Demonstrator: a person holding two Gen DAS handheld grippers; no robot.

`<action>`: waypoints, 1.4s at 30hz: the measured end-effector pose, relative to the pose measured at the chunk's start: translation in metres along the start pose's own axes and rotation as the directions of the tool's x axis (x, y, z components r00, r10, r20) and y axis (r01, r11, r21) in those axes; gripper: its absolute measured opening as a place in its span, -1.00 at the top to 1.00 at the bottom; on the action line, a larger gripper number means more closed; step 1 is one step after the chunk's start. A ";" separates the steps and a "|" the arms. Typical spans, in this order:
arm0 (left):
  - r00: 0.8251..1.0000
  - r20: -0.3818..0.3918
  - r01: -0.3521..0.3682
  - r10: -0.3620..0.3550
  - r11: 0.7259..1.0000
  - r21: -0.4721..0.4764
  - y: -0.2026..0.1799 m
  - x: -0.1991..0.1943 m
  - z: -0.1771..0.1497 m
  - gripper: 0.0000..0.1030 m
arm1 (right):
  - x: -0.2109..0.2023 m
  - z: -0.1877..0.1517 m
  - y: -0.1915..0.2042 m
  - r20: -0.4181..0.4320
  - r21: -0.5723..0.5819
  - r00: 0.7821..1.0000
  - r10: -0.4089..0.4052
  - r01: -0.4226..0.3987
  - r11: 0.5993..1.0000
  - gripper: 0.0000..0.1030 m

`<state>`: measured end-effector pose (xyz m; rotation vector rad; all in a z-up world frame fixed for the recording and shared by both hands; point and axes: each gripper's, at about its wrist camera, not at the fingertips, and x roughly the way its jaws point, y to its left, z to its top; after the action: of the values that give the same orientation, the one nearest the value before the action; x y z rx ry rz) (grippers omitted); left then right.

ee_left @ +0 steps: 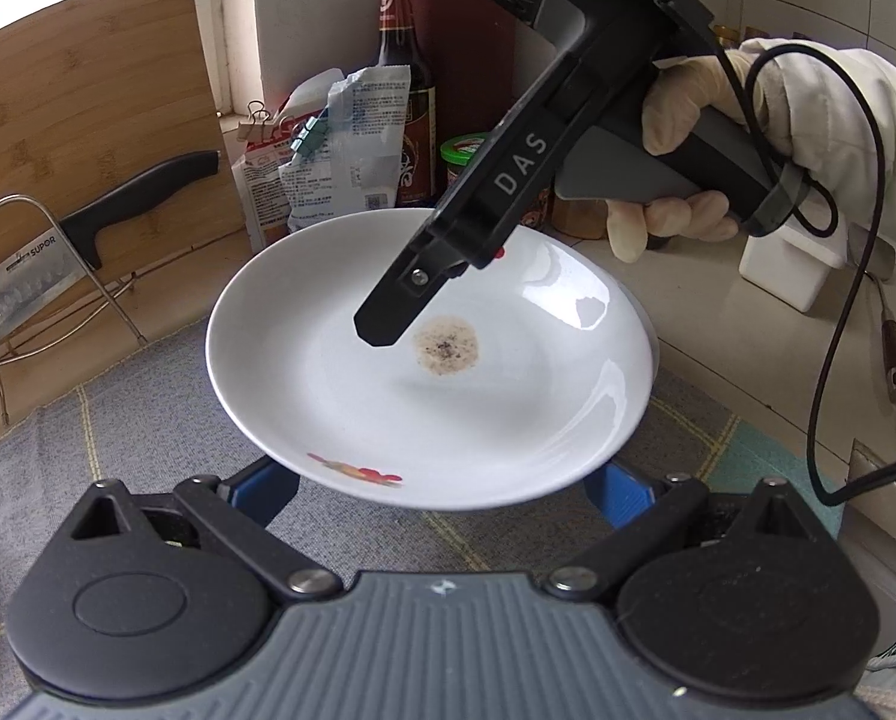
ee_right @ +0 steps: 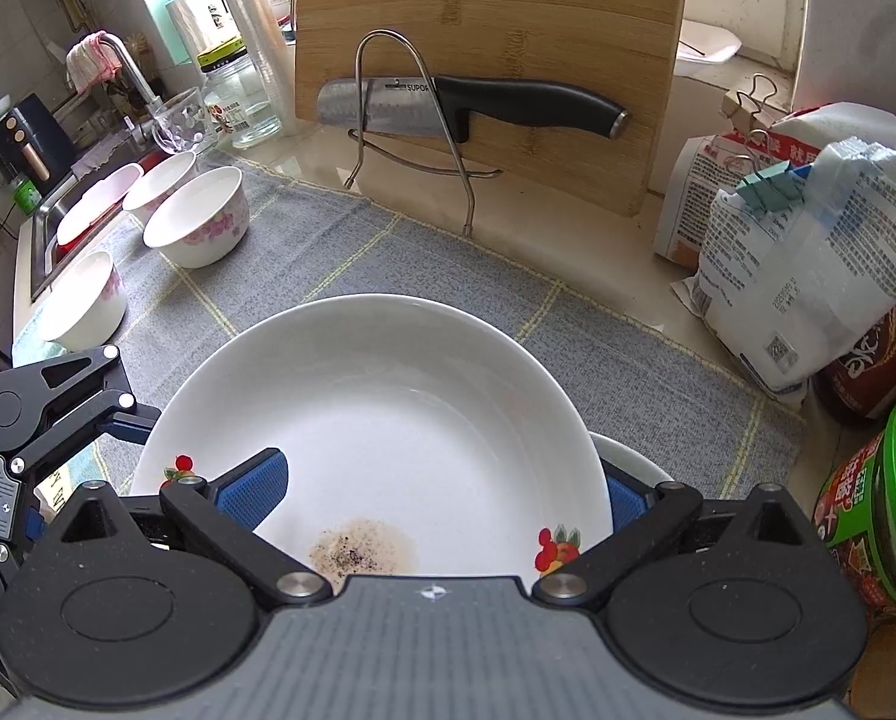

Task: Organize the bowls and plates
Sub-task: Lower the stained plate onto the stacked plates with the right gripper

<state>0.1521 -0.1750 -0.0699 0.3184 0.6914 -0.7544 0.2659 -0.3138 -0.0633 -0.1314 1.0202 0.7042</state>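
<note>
1. Slipping is the risk I judge likeliest: the white plate (ee_left: 430,360) is glossy, and the right gripper (ee_right: 442,492) pinches only its rim, so a tilt could drop it.
2. It is shallow, with red fruit motifs and a brown speckled stain at its centre, held above the grey cloth (ee_right: 358,264).
3. The right gripper's fingers (ee_right: 253,486) straddle the rim; whether they clamp it firmly I cannot tell.
4. The left gripper (ee_left: 442,492) gapes wide beneath the plate's near edge.
5. Flowered bowls (ee_right: 199,222) wait near the sink.
</note>
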 end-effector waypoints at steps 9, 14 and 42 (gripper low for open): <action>1.000 -0.015 0.014 -0.013 1.000 0.016 -0.005 0.004 0.002 -0.95 | 0.001 -0.014 -0.006 -0.002 0.030 1.000 -0.003 0.003 1.000 -1.00; 1.000 -0.021 0.015 -0.014 1.000 0.018 -0.005 0.004 0.003 -0.95 | 0.001 -0.017 -0.008 0.003 0.042 1.000 -0.002 0.001 0.999 -1.00; 0.999 -0.020 0.026 -0.025 0.999 0.046 -0.009 0.007 0.010 -0.95 | 0.011 -0.031 -0.020 -0.007 0.079 1.000 -0.006 0.007 0.997 -1.00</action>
<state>0.1537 -0.1897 -0.0676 0.3602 0.6981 -0.7938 0.2589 -0.3368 -0.0929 -0.0680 1.0518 0.6569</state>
